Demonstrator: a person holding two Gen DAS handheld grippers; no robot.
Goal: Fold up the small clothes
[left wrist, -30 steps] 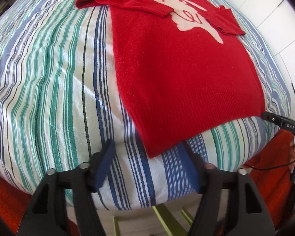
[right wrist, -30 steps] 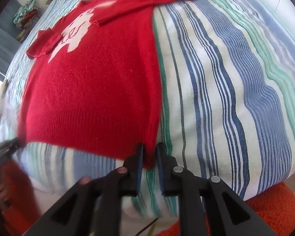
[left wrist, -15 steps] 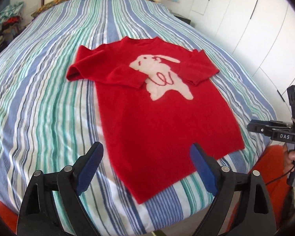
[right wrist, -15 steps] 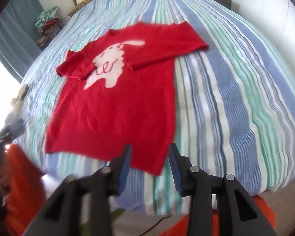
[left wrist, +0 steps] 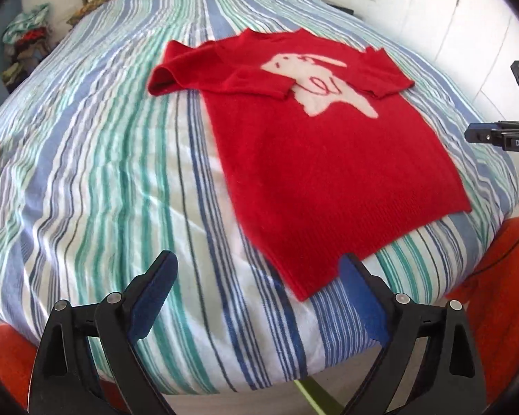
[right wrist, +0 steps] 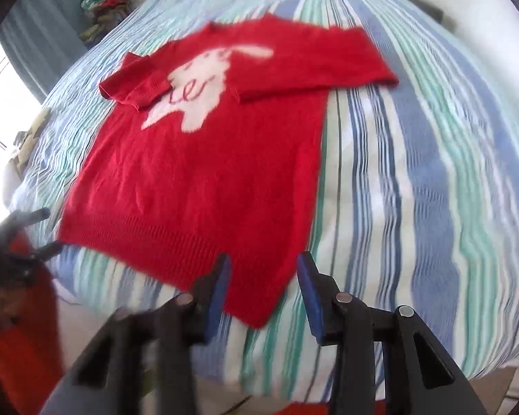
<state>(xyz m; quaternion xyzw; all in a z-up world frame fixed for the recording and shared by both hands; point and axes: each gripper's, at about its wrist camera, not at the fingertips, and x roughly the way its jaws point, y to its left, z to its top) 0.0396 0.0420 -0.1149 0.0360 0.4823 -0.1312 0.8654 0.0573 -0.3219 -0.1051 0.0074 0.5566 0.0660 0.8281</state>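
Both sleeves lie folded across the red sweater (left wrist: pixel 328 159), so the left gripper (left wrist: pixel 256 273) and right gripper (right wrist: pixel 263 273) hang wide open and empty just short of its hem, apparently poised to fold it upward.

Left hand-held gripper (left wrist: pixel 256 278) jaws spread wide, right hand-held gripper (right wrist: pixel 263 278) jaws parted, both gripping nothing

You have a bed (left wrist: pixel 128 159) in front of you, covered by a sheet striped blue, green and white. Beyond its far left corner sits a heap of mixed clothes (left wrist: pixel 26 39). To your right stand white cupboard doors (left wrist: pixel 467 17). Orange fabric (left wrist: pixel 501 294) shows by the bed's near edge.
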